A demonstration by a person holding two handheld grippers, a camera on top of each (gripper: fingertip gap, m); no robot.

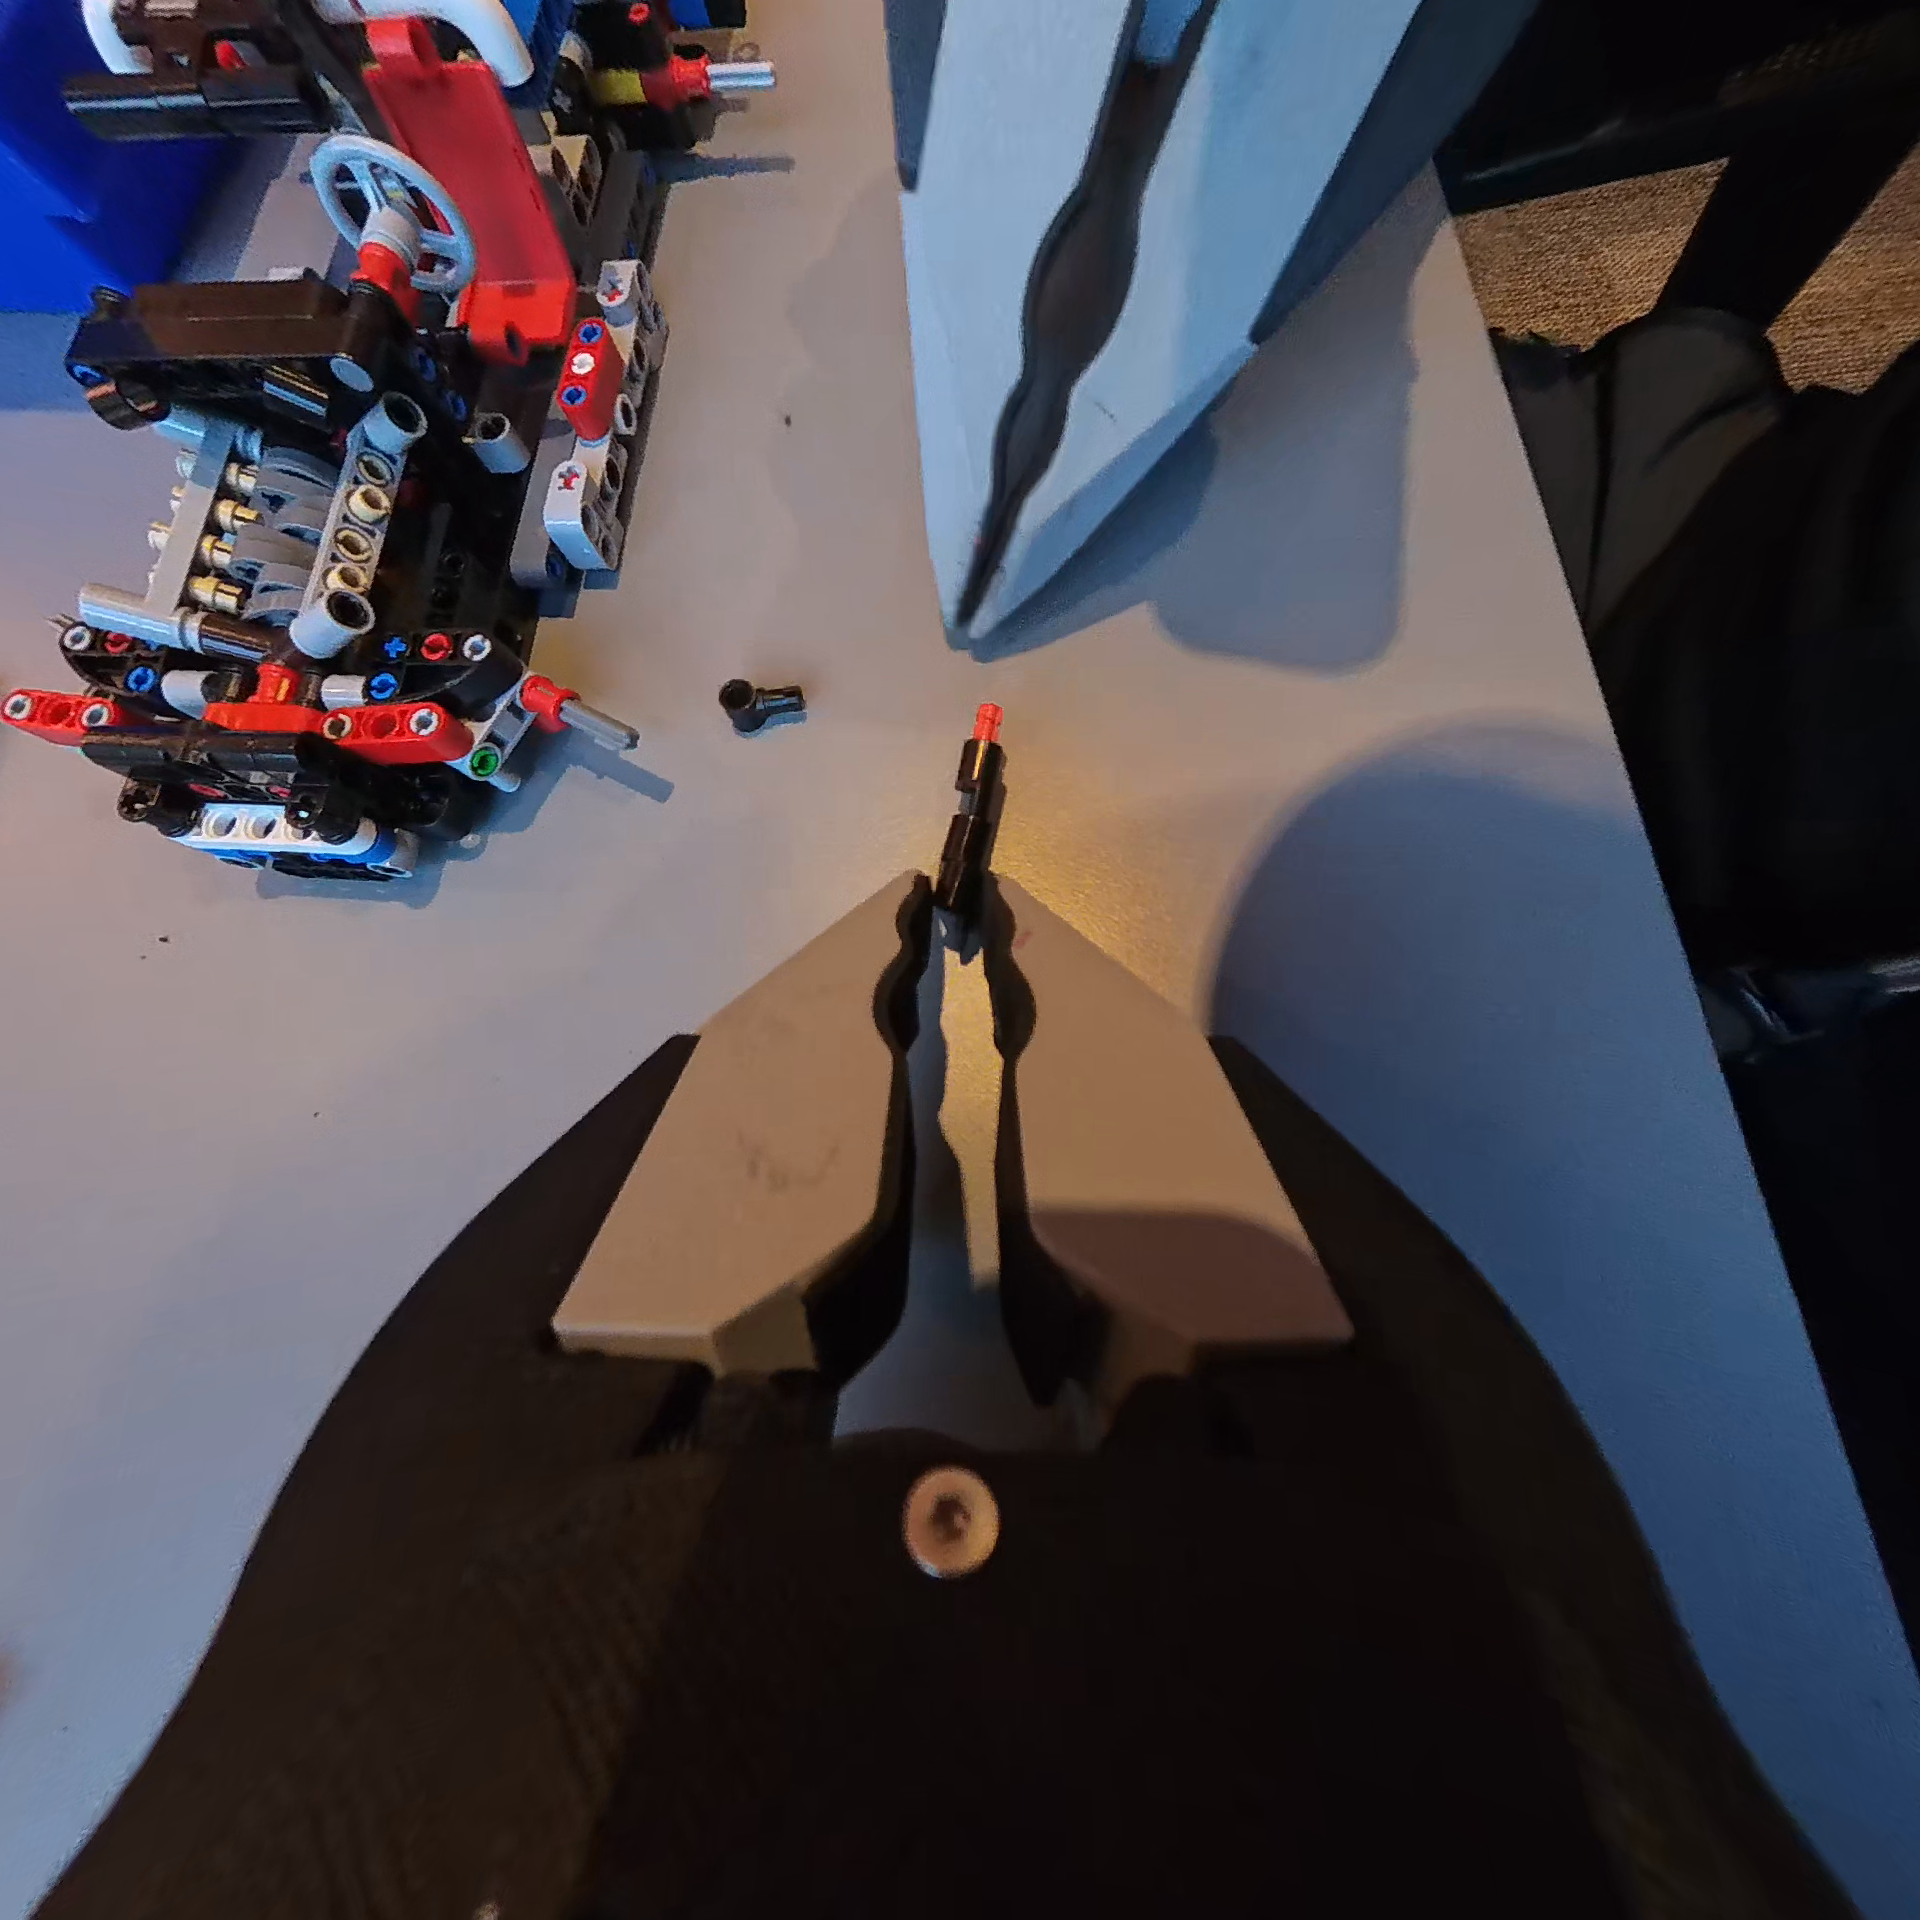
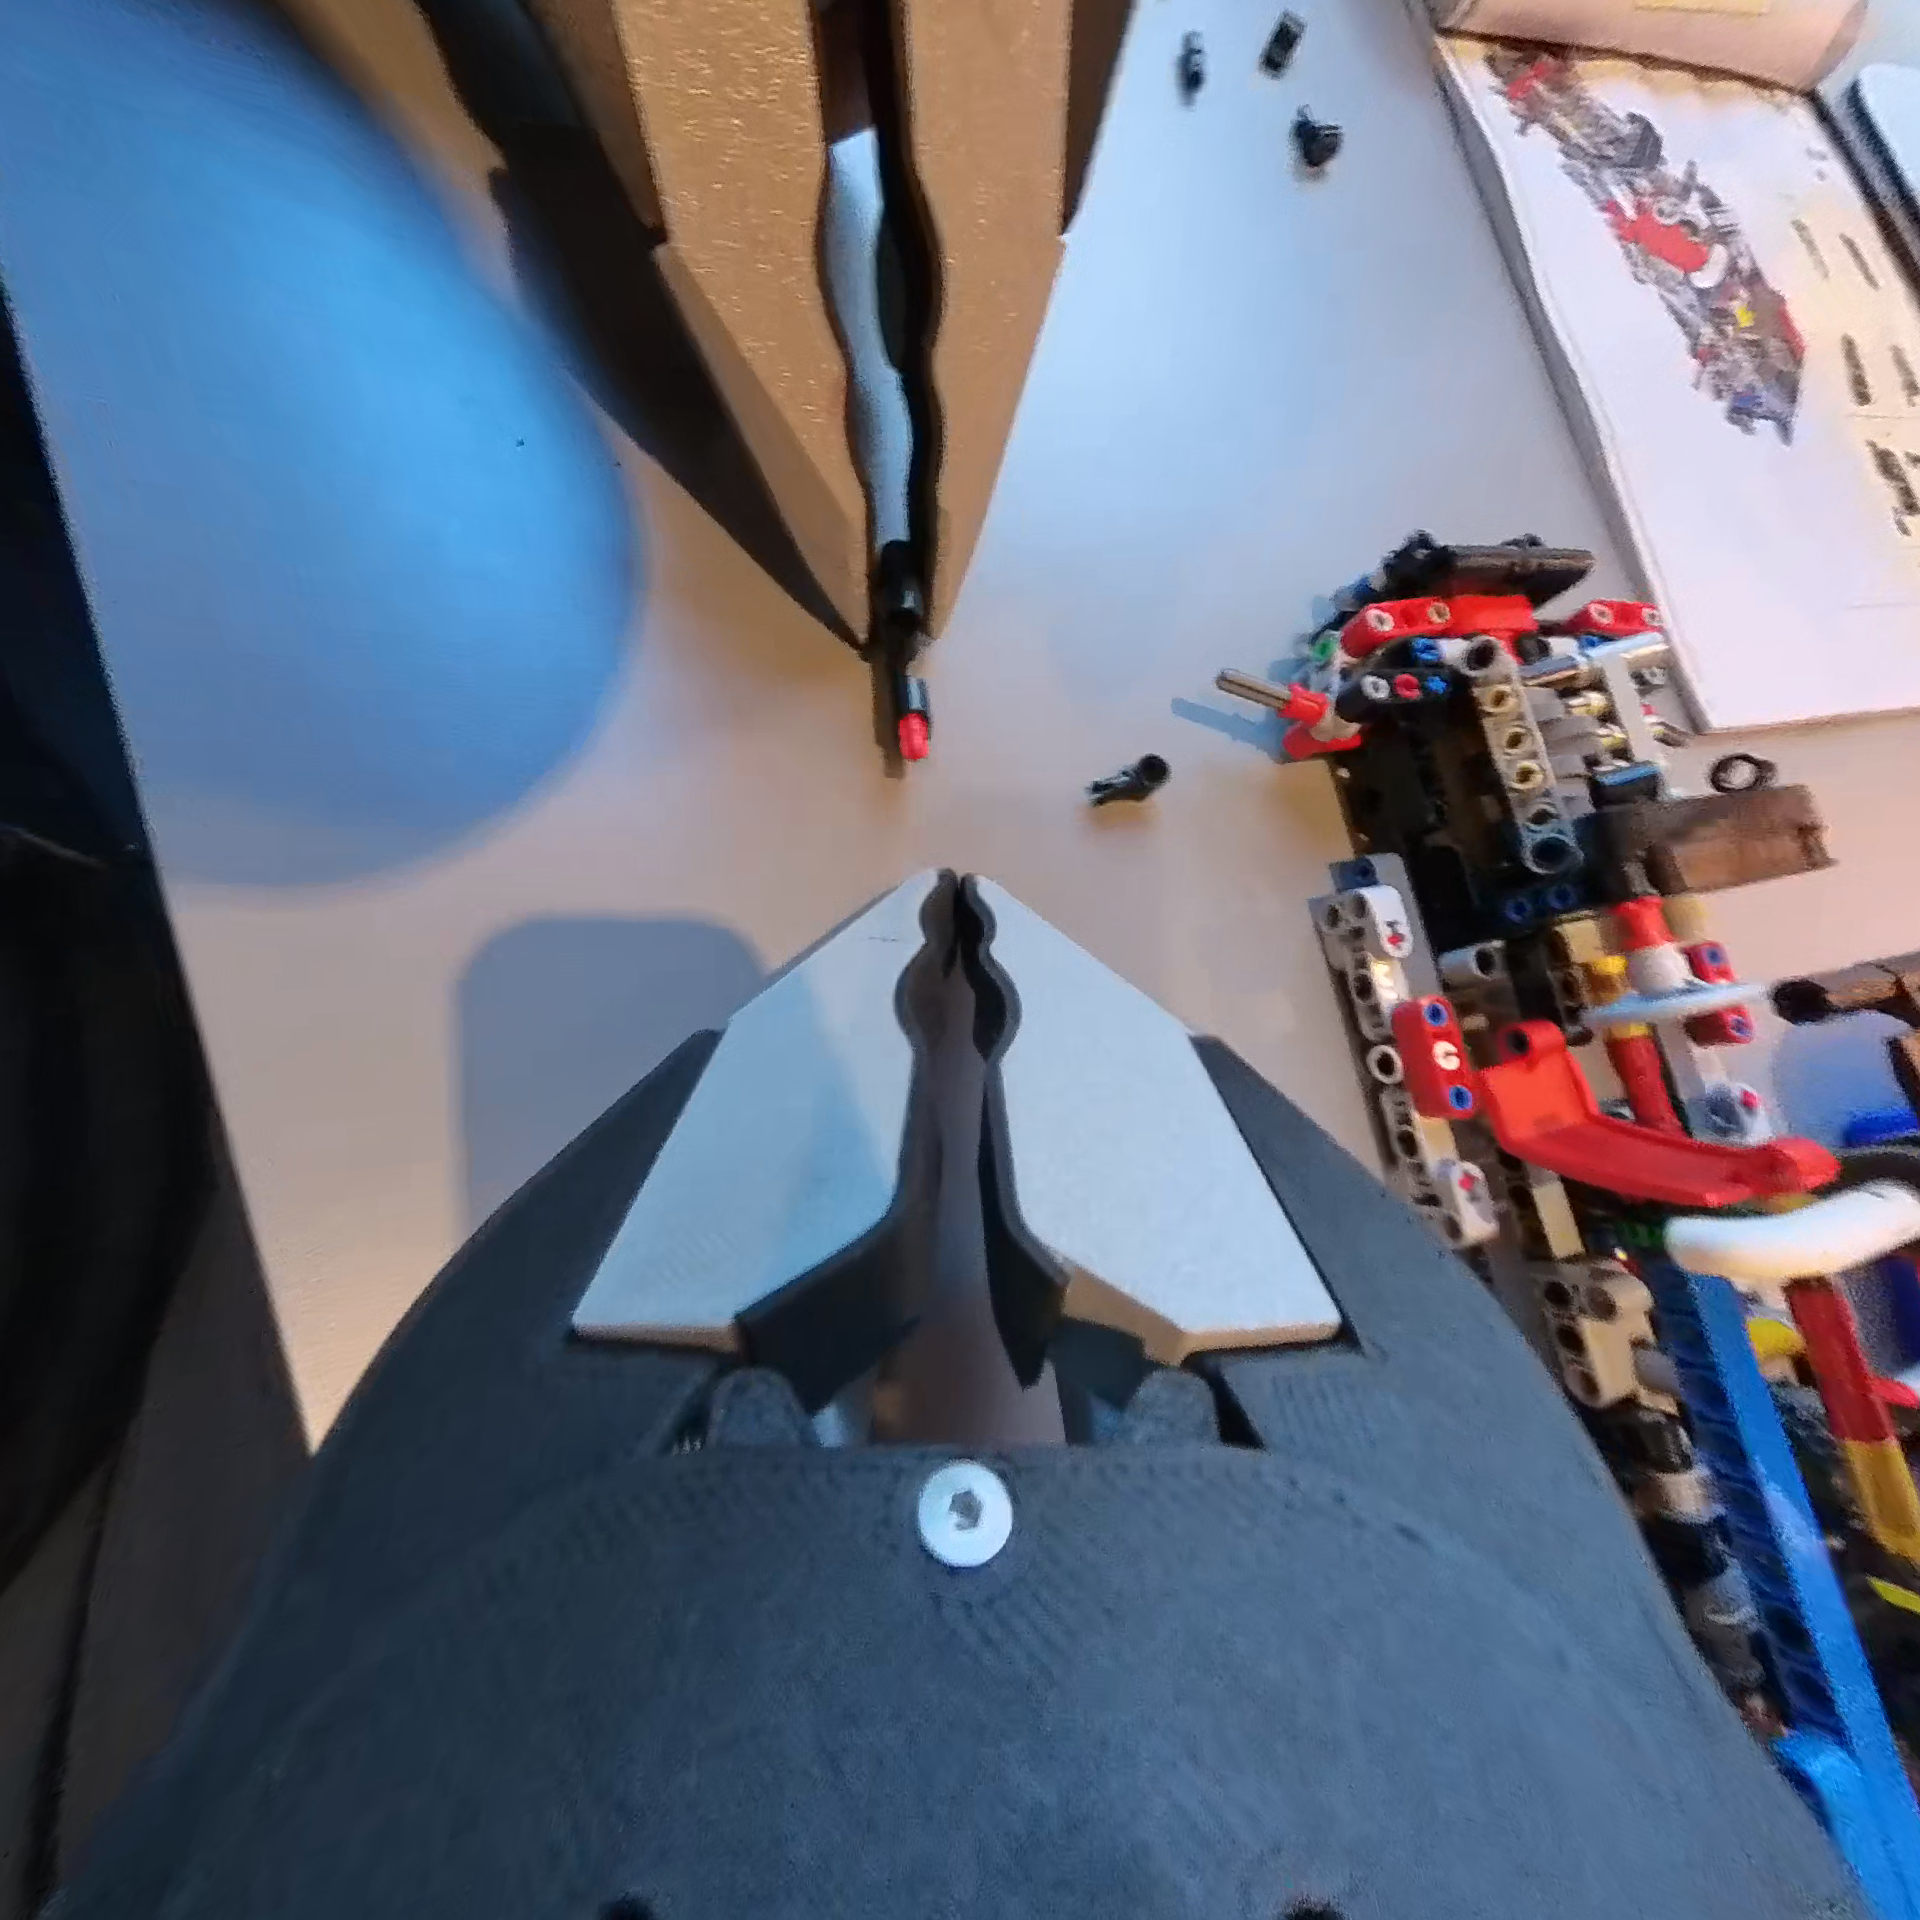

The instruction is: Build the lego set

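Note:
My left gripper [image 1: 958, 914] is shut on a small black connector stack with a red pin tip [image 1: 975, 800], held just above the white table. The same gripper [image 2: 902, 634] and piece [image 2: 910, 707] show at the top of the right wrist view. My right gripper [image 2: 958, 888] is shut and empty, its tips facing the red pin a short way off; it also shows in the left wrist view [image 1: 971, 623]. A loose black connector [image 1: 758, 702] lies on the table between the grippers and the car model [image 1: 343, 499], which shows in the right wrist view too [image 2: 1538, 935], with the connector [image 2: 1132, 779].
An open instruction booklet [image 2: 1714, 343] lies past the model. A few small black parts [image 2: 1314, 135] lie beside it. A blue bin [image 1: 62, 156] stands behind the model. The table edge [image 1: 1621, 727] runs along the right, with dark floor and a bag beyond. My hands' fingertips stand some 5 cm from each other.

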